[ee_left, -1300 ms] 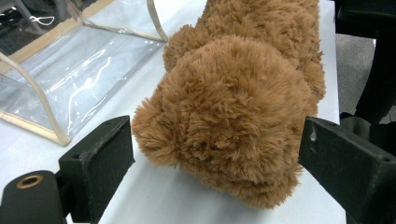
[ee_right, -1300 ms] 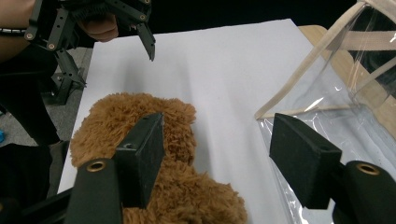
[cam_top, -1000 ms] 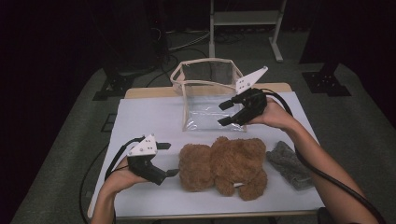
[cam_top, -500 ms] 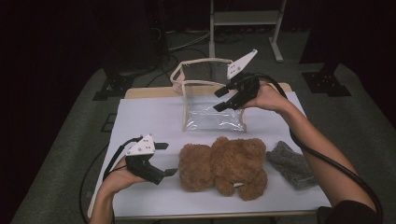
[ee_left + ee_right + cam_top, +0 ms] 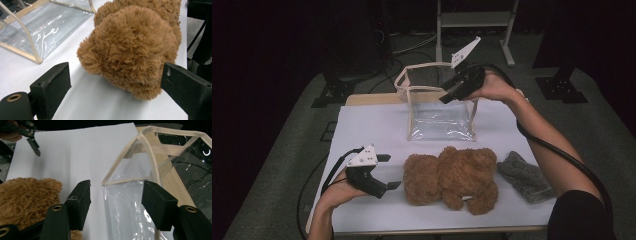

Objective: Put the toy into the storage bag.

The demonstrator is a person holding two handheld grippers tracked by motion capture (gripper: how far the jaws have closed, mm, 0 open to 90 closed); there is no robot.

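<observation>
**Fingers apart at bear and bag**

The left gripper (image 5: 384, 171) rests on the tabletop (image 5: 372, 125), fingers released, at 9 o'clock of the teddy bear (image 5: 452, 179). At 12 o'clock, the right gripper (image 5: 446, 94) hovers with fingers released at the clear bag (image 5: 439, 120) rim.

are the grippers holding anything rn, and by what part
Nothing is held. The left gripper is open beside the brown plush teddy bear; the right gripper is open around the clear plastic bag's beige-trimmed rim.
</observation>
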